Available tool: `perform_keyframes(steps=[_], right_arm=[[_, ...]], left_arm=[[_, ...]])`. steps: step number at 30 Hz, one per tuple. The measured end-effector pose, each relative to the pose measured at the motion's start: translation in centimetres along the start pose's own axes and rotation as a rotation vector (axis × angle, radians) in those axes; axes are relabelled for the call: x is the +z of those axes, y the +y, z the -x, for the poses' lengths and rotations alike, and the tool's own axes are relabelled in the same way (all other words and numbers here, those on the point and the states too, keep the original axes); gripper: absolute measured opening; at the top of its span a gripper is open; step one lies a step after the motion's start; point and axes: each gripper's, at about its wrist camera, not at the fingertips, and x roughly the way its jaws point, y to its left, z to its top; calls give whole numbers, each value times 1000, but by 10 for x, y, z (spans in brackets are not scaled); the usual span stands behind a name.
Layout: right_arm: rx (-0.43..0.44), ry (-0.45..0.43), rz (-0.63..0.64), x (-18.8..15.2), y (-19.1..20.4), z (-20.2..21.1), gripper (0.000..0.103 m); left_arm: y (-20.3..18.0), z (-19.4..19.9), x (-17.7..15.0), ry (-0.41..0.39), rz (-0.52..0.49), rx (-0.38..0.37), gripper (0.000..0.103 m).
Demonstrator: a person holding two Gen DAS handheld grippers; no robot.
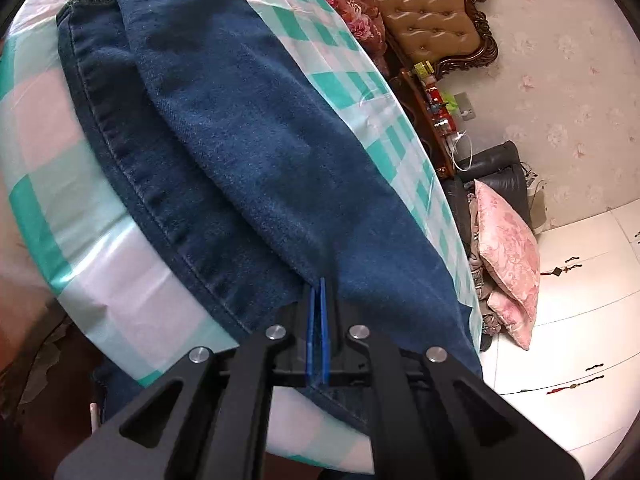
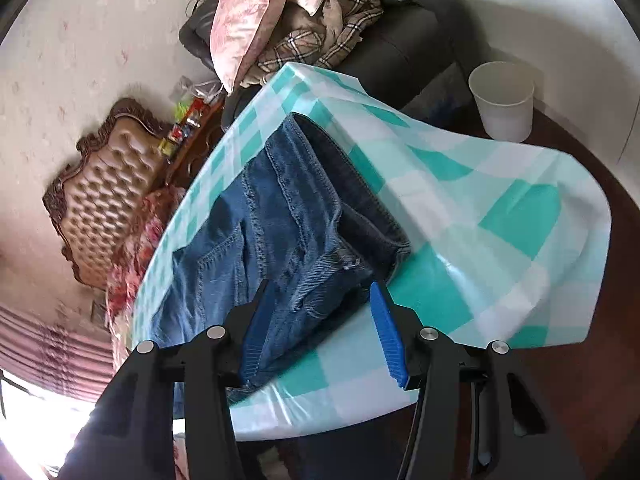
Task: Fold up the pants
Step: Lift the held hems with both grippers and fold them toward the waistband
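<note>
Dark blue denim pants (image 1: 248,152) lie on a table with a teal and white checked cloth (image 1: 60,168), one leg laid over the other. My left gripper (image 1: 319,286) is shut on the edge of the upper leg near the table's front edge. In the right wrist view the waist end of the pants (image 2: 280,224) lies on the same cloth (image 2: 500,216), with part hanging over the table edge. My right gripper (image 2: 320,300) is open, its blue pads either side of the waistband corner, not closed on it.
A tufted brown headboard (image 1: 424,8) and floral bedding stand beyond the table. A dark sofa with pink cushions (image 1: 508,248) and a plaid blanket (image 2: 328,36) is at the side. A white bin (image 2: 502,100) stands on the floor by the table. White cabinets (image 1: 580,300) are nearby.
</note>
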Motion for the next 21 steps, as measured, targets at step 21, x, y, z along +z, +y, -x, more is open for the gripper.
perform_keyframes(steps=[21], right_arm=[[-140, -101, 173, 33, 77, 14, 11]], left_arm=[[-6, 35, -19, -21, -12, -35, 1]])
